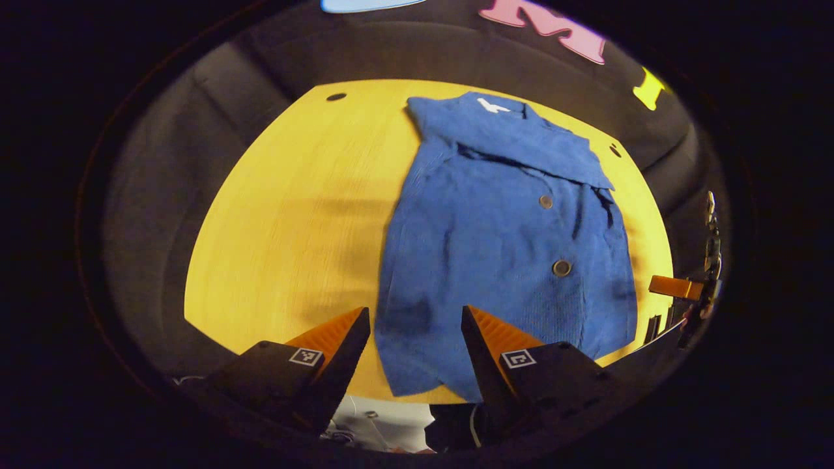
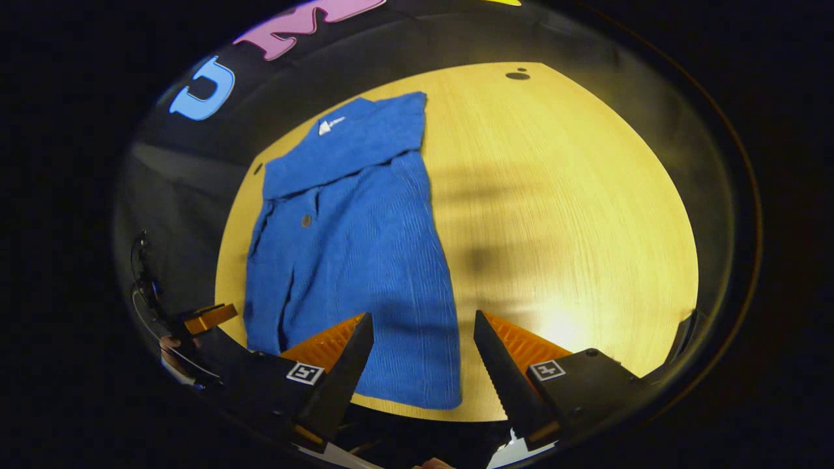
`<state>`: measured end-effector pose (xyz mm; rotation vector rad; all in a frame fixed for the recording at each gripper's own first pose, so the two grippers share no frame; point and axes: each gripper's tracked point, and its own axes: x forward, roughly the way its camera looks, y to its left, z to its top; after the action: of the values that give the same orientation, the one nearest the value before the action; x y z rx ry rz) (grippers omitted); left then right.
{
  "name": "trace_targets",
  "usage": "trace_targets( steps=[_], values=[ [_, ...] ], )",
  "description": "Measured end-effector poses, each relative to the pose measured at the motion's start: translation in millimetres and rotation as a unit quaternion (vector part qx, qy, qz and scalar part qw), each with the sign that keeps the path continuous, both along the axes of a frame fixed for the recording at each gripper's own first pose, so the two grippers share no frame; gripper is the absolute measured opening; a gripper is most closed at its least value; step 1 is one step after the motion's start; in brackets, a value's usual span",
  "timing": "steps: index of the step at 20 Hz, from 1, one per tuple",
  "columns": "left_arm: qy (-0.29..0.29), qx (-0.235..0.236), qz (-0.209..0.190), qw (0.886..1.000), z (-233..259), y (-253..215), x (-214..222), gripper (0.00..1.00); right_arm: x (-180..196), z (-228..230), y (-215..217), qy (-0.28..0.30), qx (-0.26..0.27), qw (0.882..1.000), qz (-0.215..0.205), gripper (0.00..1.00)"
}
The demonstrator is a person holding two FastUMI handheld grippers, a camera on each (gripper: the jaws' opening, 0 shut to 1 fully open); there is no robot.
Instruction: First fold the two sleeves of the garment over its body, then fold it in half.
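Note:
A blue buttoned garment (image 1: 502, 241) lies flat on the round yellow table (image 1: 293, 215), collar at the far side, both sleeves folded across its upper body. My left gripper (image 1: 416, 322) hangs open above the garment's near left hem corner, nothing between its fingers. In the right gripper view the same garment (image 2: 355, 260) lies left of centre, and my right gripper (image 2: 423, 326) stands open above its near right hem corner. The right gripper also shows far off at the right edge of the left gripper view (image 1: 677, 286). The left gripper (image 2: 208, 318) appears at the lower left of the right gripper view.
Bare yellow tabletop (image 2: 573, 215) stretches to the right of the garment in the right gripper view. Small dark holes (image 1: 336, 97) mark the table's far rim. Black cloth wall surrounds the table. A person's hand (image 2: 171, 345) holds the left gripper.

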<state>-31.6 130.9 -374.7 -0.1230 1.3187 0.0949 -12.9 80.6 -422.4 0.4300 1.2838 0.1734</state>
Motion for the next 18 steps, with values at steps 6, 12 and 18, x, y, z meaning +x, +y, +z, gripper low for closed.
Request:
trace_targets(
  steps=[6,12,18],
  values=[
    [0.052,-0.008,0.013,0.999,-28,-3,-41,0.82,-48,-21,7,0.051,-0.043,0.997,0.025,0.99],
    [0.084,-0.018,-0.002,0.996,-46,-9,-55,0.82,-70,-30,9,0.072,-0.07,0.995,0.024,0.99],
    [0.1,-0.016,-0.003,0.995,-51,-6,-57,0.83,-78,-38,7,0.08,-0.109,0.99,0.035,0.98]
  ],
)
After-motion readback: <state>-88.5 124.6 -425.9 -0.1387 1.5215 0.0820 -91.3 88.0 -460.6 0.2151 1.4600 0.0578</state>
